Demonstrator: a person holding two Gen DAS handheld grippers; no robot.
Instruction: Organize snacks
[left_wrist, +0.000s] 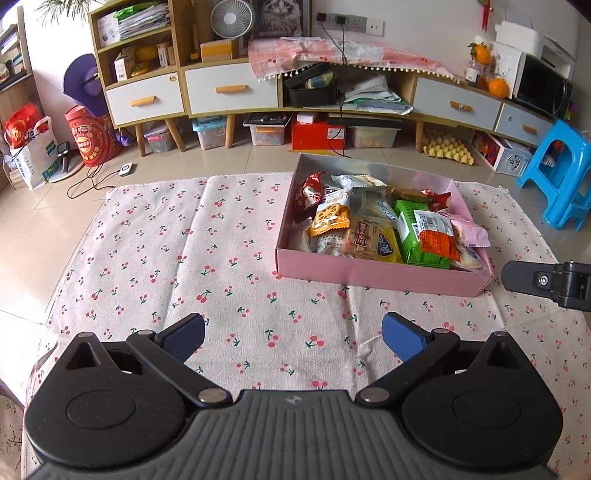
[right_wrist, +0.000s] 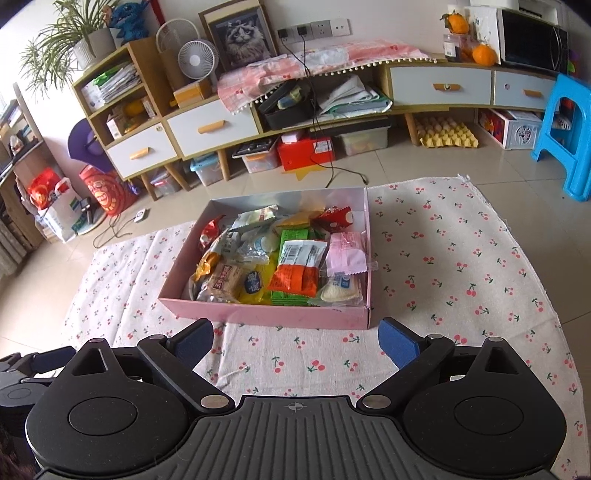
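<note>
snack packets (right_wrist: 288, 266) are heaped in a pink box (right_wrist: 258, 317) for tidiness, while the left gripper (left_wrist: 293, 338) and right gripper (right_wrist: 295, 339) are held wide and empty.

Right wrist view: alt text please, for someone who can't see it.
A pink box packed with wrapped snacks sits on a cherry-print cloth on the floor, just ahead of the open, empty right gripper. Behind it stand a low cabinet with drawers and a blue stool.
</note>
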